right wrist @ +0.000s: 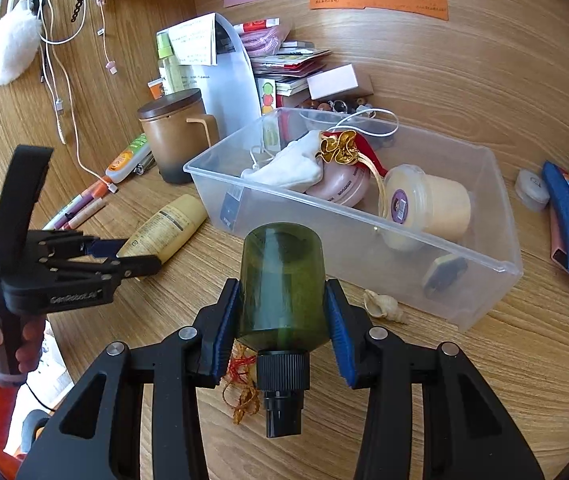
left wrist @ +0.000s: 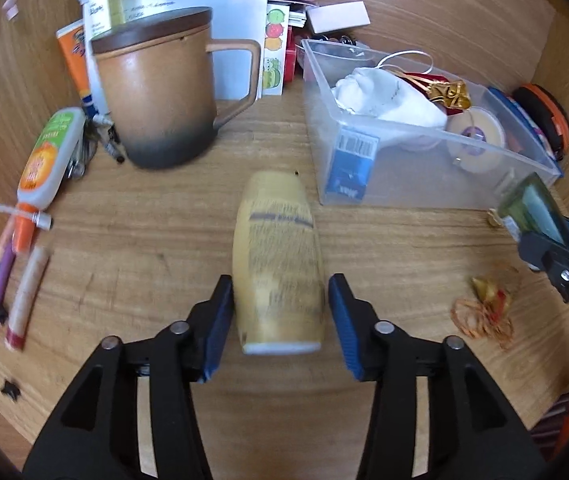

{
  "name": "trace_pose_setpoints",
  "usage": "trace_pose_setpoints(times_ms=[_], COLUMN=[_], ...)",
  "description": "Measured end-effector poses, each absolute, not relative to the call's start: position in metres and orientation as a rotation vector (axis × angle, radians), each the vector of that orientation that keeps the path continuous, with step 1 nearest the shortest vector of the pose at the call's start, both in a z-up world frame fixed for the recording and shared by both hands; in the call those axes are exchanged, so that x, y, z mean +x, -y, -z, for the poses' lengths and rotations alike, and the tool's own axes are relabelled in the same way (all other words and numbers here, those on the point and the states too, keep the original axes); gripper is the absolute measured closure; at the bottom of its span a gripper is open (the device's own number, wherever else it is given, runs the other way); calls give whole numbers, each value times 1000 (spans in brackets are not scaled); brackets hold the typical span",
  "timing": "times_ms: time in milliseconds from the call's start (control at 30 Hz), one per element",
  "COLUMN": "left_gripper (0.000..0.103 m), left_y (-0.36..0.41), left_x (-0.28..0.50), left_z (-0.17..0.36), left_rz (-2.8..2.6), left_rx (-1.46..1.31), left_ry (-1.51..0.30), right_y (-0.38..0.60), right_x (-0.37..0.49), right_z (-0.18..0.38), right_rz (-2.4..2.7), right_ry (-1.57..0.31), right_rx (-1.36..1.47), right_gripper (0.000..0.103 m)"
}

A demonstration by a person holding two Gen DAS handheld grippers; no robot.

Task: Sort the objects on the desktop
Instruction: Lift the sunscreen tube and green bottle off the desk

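On the wooden desk point(left wrist: 164, 240), at ten o'clock in our left wrist view, we see a brown lidded mug point(left wrist: 160, 96) standing upright, its contents hidden by the lid. At centre our left gripper point(left wrist: 280, 316) straddles a yellow lotion bottle point(left wrist: 278, 256) lying on its side; its left pad touches the bottle, its right pad stands slightly apart, so the fingers are open around it, not clamped. At two o'clock sits the clear plastic bin point(left wrist: 404, 184).

In our right wrist view, the bin point(right wrist: 464, 296) holds a white drawstring pouch point(right wrist: 288, 168), a gold-and-red ribbon ornament point(right wrist: 340, 148), a pink round case point(right wrist: 344, 190), a cream-coloured lidded jar point(right wrist: 432, 204) lying on its side and a small dark piece at the near wall. Our right gripper point(right wrist: 282, 332) clamps a green translucent bottle point(right wrist: 282, 280), black cap towards us, just before the bin's near wall. A seashell point(right wrist: 382, 304) lies beside that wall.
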State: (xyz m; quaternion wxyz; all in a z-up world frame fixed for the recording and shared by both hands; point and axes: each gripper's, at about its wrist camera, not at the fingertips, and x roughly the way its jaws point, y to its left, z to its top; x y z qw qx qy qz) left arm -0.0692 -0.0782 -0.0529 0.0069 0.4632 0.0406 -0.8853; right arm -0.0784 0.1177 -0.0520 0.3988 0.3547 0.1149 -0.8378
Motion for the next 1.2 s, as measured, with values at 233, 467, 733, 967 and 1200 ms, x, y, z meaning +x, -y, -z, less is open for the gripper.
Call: trace_pose_setpoints(times_ms=[233, 467, 733, 967, 1200], left_gripper=[56, 56, 56, 56, 56], left_y=[68, 62, 44, 22, 7], left_x=[-99, -85, -45, -25, -26], left_z=[57, 57, 46, 23, 1], left_rz=[2765, 2774, 2846, 2929, 2990], left_rx=[1473, 1432, 1382, 1305, 1236], left_ry=[9, 56, 25, 54, 84], right_y=[-120, -123, -124, -126, -139], right_x=[-81, -86, -87, -84, -75], right_z=[52, 54, 45, 43, 26], right_rz=[2122, 2126, 2126, 2133, 2159], right_ry=[-284, -262, -236, -230, -219], right_rx=[900, 910, 888, 885, 838], right_gripper=[65, 64, 64, 65, 65])
